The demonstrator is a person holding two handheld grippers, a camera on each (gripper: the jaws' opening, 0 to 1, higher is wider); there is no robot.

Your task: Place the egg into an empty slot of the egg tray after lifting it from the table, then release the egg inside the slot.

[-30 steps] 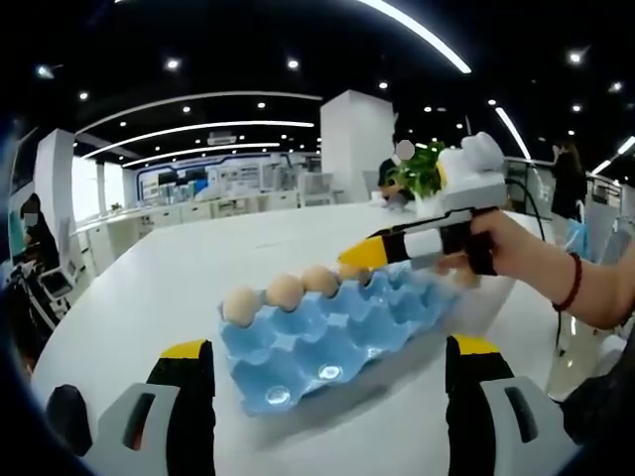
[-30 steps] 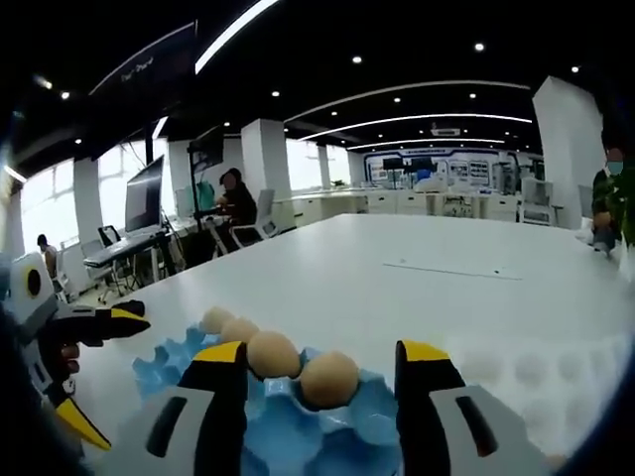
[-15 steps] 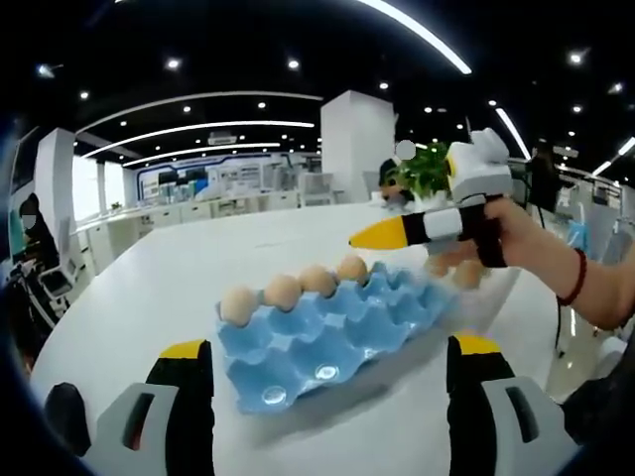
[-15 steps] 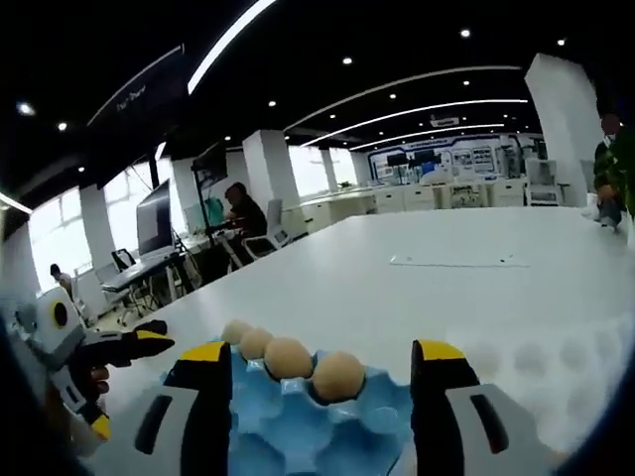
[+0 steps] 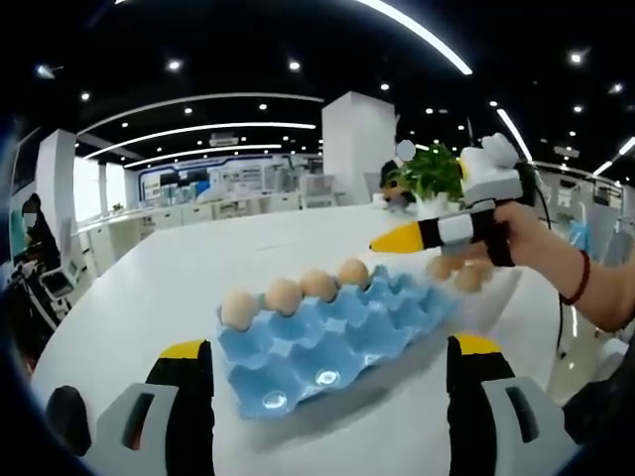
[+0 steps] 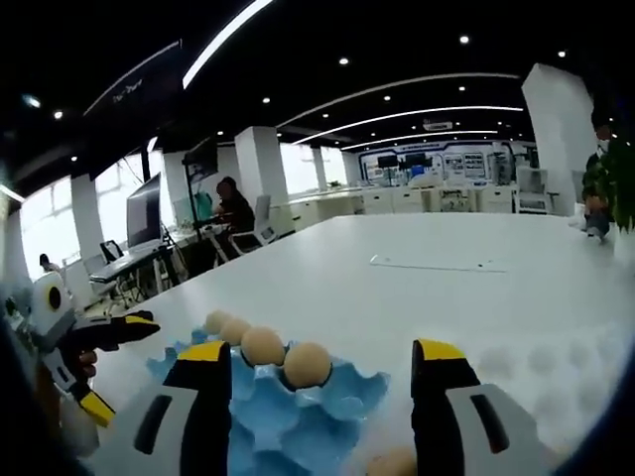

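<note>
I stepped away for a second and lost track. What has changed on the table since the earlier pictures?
The right tongs have let go of the fourth egg in the blue egg tray and drawn back, up and away, jaws apart. The left tongs stayed open in front of the tray, and the other three eggs did not move.

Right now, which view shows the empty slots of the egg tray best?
The left gripper view: the whole blue egg tray lies open, its empty slots in front of the four eggs. The right gripper view shows part of the tray between the jaws.
</note>
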